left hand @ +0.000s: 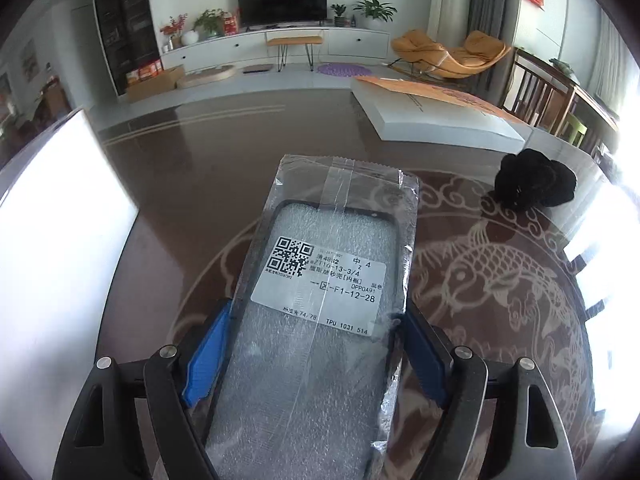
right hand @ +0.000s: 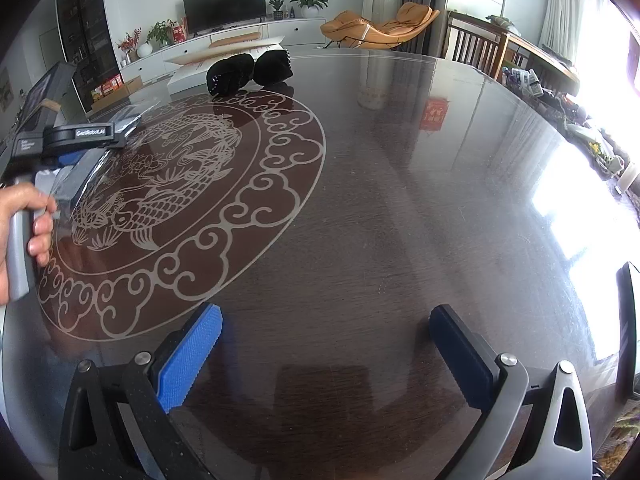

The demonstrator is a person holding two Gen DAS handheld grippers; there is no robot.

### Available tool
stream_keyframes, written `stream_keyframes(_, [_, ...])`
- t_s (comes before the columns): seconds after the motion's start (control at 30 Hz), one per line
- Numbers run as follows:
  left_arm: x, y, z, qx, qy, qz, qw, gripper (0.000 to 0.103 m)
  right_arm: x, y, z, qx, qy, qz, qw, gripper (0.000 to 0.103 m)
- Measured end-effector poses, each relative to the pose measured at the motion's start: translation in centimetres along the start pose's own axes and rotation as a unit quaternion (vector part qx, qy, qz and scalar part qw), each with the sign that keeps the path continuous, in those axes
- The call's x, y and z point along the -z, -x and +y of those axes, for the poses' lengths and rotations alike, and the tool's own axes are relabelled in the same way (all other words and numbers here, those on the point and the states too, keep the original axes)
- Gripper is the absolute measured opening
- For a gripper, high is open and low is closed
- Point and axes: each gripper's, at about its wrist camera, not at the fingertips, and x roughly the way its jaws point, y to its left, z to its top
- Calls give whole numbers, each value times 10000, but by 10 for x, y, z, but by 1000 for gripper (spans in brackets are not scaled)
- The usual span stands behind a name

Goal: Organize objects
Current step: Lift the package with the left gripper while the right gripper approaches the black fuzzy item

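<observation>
My left gripper (left hand: 316, 320) is shut on a phone case in a clear plastic bag (left hand: 328, 264) with a white barcode label, held above the dark round table (left hand: 200, 184). The bag sticks out forward between the blue pads (left hand: 208, 356). In the right wrist view the left gripper (right hand: 80, 136) shows at the far left with the bag (right hand: 86, 176) in it, held by a hand. My right gripper (right hand: 324, 320) is open and empty over the table's near part. A black fabric item (left hand: 534, 180) lies on the table at the right; it also shows at the back in the right wrist view (right hand: 250, 70).
A flat white and orange box (left hand: 436, 112) lies on the table's far side. A white panel (left hand: 52, 240) stands at the left. The table (right hand: 400, 200) has a koi and cloud pattern. A dark flat object (right hand: 628, 320) sits at its right edge. Chairs and a cluttered sideboard stand beyond.
</observation>
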Motion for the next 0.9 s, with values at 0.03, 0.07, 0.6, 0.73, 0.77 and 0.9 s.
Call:
stream_keyframes(0.03, [13, 9, -2, -15, 9, 18, 10000, 80, 0, 0, 0, 0, 0, 0, 10000, 103])
stream_keyframes(0.07, [25, 17, -5, -3, -2, 27, 10000, 80, 0, 0, 0, 0, 0, 0, 10000, 103])
stream_keyframes(0.6, [126, 78, -20, 233, -313, 112, 9992, 103, 0, 0, 0, -2, 2, 0, 10000, 103])
stream_keyframes(0.73, [128, 80, -21, 231, -311, 100, 9992, 103, 0, 0, 0, -10, 2, 1, 10000, 103])
stream_keyframes(0.77, [128, 80, -21, 232, -308, 100, 9992, 103, 0, 0, 0, -11, 4, 0, 10000, 103])
stream_keyframes(0.9, [128, 81, -21, 220, -298, 87, 9993, 103, -1, 0, 0, -39, 21, 7, 10000, 103])
